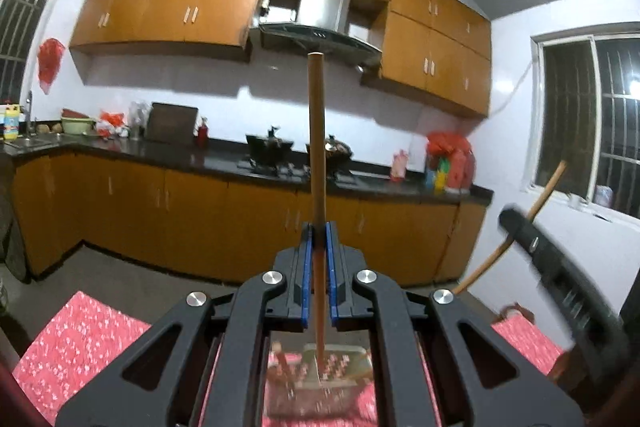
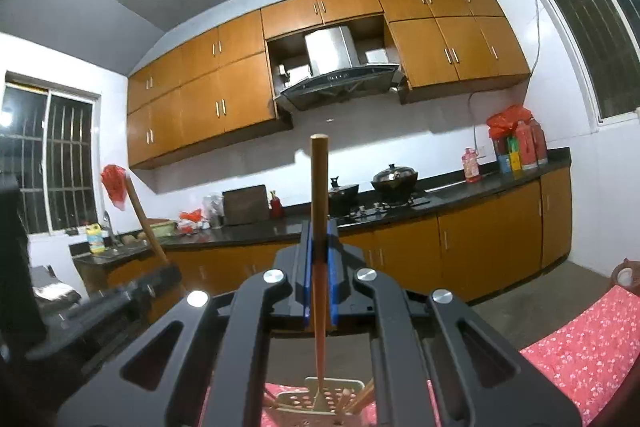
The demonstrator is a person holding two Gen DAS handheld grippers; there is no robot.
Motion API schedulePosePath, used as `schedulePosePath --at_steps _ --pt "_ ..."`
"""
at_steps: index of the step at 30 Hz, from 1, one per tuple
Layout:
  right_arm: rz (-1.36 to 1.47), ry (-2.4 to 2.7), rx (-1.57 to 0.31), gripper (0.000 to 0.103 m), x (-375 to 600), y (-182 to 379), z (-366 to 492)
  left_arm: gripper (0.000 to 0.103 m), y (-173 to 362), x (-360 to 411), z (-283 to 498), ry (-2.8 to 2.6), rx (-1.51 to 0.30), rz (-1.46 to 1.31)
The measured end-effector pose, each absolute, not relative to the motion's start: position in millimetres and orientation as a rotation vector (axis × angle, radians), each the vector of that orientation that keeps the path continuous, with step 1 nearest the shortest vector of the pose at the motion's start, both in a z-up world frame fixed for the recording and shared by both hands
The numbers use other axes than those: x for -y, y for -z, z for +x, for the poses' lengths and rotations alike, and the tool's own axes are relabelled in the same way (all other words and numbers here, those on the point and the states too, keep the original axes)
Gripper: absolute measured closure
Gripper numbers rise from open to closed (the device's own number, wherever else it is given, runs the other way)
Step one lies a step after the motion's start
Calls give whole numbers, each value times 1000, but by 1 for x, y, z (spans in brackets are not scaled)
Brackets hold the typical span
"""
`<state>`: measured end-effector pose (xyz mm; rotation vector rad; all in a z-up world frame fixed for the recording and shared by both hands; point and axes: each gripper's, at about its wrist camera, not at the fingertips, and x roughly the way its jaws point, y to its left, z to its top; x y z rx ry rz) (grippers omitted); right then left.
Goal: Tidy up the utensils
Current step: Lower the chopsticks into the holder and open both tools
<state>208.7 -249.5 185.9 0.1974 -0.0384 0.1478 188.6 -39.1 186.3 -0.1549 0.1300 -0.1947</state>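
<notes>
My left gripper [image 1: 319, 231] is shut on a wooden chopstick [image 1: 316, 131] that stands upright; its lower end reaches down into a perforated metal utensil holder [image 1: 320, 383] on the red cloth below. My right gripper [image 2: 319, 229] is shut on another wooden chopstick [image 2: 319, 187], also upright, its lower end in the same holder [image 2: 320, 397], where more chopsticks lean. The right gripper with its stick shows at the right edge of the left wrist view [image 1: 560, 267]. The left gripper shows at the left of the right wrist view [image 2: 120, 299].
A red floral tablecloth [image 1: 76, 339] covers the table under both grippers, also in the right wrist view [image 2: 580, 343]. Behind stands a kitchen counter [image 1: 224, 159] with pots on a hob [image 2: 384, 183], bottles and orange cabinets. Barred windows sit on both side walls.
</notes>
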Motion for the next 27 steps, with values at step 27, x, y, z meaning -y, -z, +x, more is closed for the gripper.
schedulePosePath --at_steps 27 --pt "212 -176 -129 71 241 -142 234 66 -139 36 220 163 -201 -173"
